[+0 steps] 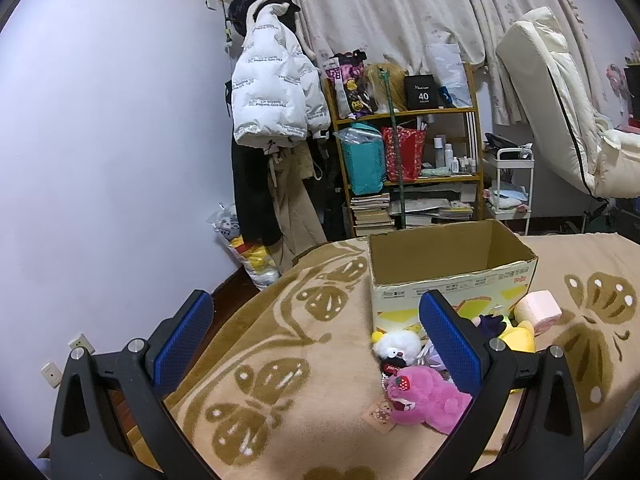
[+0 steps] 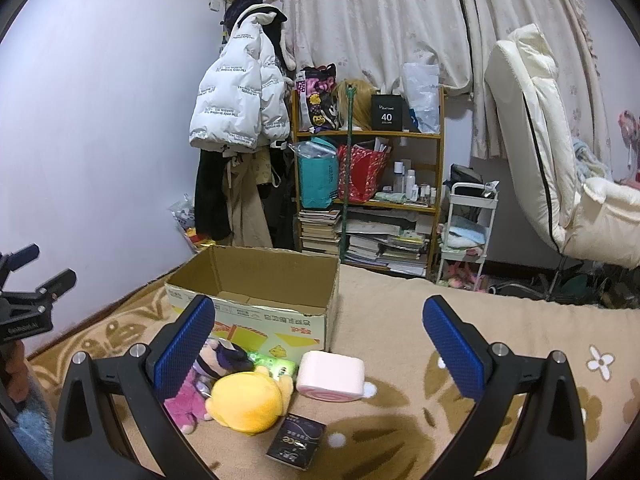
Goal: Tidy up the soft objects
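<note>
An open, empty cardboard box (image 1: 452, 268) stands on the patterned blanket (image 1: 280, 360); it also shows in the right wrist view (image 2: 256, 292). In front of it lie soft toys: a pink plush bear (image 1: 424, 400), a white plush (image 1: 396, 346), a yellow plush (image 2: 248, 400), a purple-haired doll (image 2: 220, 358) and a pink roll-shaped cushion (image 2: 332, 376). My left gripper (image 1: 316, 336) is open and empty above the blanket, left of the toys. My right gripper (image 2: 318, 340) is open and empty above the pile.
A small dark booklet (image 2: 296, 442) lies near the yellow plush. Behind the bed stand a cluttered wooden shelf (image 2: 368, 184), hanging coats (image 2: 236, 112), a white cart (image 2: 468, 232) and a cream recliner (image 2: 560, 168). The left gripper's body (image 2: 28, 300) shows at the right view's left edge.
</note>
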The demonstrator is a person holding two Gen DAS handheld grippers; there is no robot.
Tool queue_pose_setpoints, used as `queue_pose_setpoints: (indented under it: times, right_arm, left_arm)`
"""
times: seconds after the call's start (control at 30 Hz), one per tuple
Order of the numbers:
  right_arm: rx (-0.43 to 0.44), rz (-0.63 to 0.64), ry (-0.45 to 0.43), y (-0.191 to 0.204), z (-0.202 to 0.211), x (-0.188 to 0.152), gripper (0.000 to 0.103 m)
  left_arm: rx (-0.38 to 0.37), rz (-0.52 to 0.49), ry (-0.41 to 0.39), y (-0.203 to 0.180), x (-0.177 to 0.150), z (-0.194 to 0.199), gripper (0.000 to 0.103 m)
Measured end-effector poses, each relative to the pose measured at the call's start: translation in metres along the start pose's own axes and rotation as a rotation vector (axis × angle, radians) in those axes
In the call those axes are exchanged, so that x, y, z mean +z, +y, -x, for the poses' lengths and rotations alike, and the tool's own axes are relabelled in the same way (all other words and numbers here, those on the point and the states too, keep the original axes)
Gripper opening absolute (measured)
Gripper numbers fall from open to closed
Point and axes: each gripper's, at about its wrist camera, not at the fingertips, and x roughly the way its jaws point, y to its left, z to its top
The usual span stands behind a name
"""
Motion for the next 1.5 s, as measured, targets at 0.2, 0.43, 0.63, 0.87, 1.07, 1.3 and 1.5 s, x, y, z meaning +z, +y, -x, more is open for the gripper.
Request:
queue_pose_setpoints:
  times: [0.2, 0.43, 0.63, 0.87, 1.07, 1.3, 1.5]
  right_arm:
    - [0.004, -0.023, -0.006, 0.0, -0.003, 0.002, 0.103]
    - [-0.005, -0.011, 0.016, -0.001, -0.015, 0.01, 0.103]
    - [-0.01, -0.006, 0.028, -0.002, -0.024, 0.014, 0.103]
    - [-0.022, 0.004, 0.051, -0.001, -0.043, 0.021, 0.103]
    - [-0.035, 0.004, 0.094, -0.008, -0.061, 0.026, 0.103]
    - [-0.001, 0.02, 0.16, -0.021, -0.088, 0.022, 0.103]
    - [0.002, 0.039, 0.221, -0.021, -0.11, 0.009, 0.103]
  left_arm:
    - [0.007, -0.045, 0.023, -0.007, 0.005, -0.003, 0.102]
    - [-0.03, -0.06, 0.074, -0.011, 0.018, -0.01, 0.102]
    - [-0.057, -0.051, 0.121, -0.014, 0.028, -0.026, 0.102]
    - [-0.078, -0.04, 0.173, -0.023, 0.044, -0.058, 0.102]
    - [-0.143, -0.001, 0.234, -0.023, 0.053, -0.091, 0.102]
    - [-0.166, 0.02, 0.282, -0.026, 0.05, -0.119, 0.102]
    - [-0.174, 0.026, 0.353, -0.032, 0.032, -0.144, 0.102]
